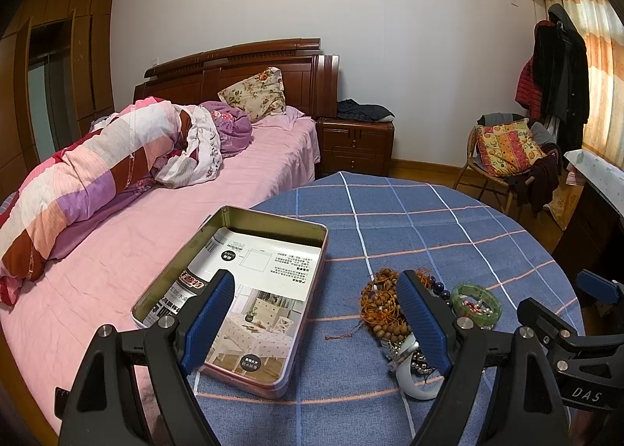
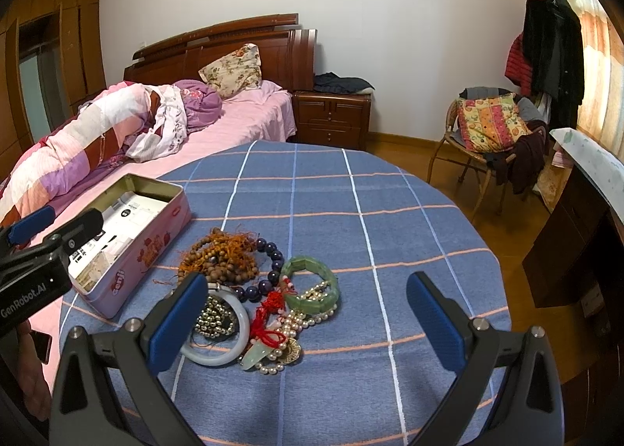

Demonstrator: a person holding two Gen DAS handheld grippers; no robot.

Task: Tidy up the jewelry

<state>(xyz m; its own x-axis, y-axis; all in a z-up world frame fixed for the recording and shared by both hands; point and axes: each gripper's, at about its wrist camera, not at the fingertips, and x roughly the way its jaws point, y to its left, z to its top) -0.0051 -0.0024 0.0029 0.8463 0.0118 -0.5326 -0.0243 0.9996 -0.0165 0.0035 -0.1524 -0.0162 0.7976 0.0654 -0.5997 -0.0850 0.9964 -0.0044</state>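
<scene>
A pile of jewelry lies on the blue checked tablecloth (image 2: 390, 235): brown wooden beads (image 2: 222, 254), dark blue beads (image 2: 271, 251), a green jade bracelet (image 2: 312, 282), a white bangle (image 2: 238, 344), pearls (image 2: 296, 325) and a red cord (image 2: 269, 313). An open pink tin (image 2: 136, 251) lined with printed paper stands left of the pile. My right gripper (image 2: 308, 313) is open and empty, just above the pile. My left gripper (image 1: 316, 309) is open and empty, between the tin (image 1: 238, 290) and the wooden beads (image 1: 380, 309). The green bracelet (image 1: 477, 301) shows to its right.
A bed with pink sheets (image 1: 128, 235) and a rolled quilt lies close to the table's left side. A wooden nightstand (image 2: 331, 118) and a wicker chair with a cushion (image 2: 491, 126) stand beyond. A dark cabinet (image 2: 577, 243) is at the right.
</scene>
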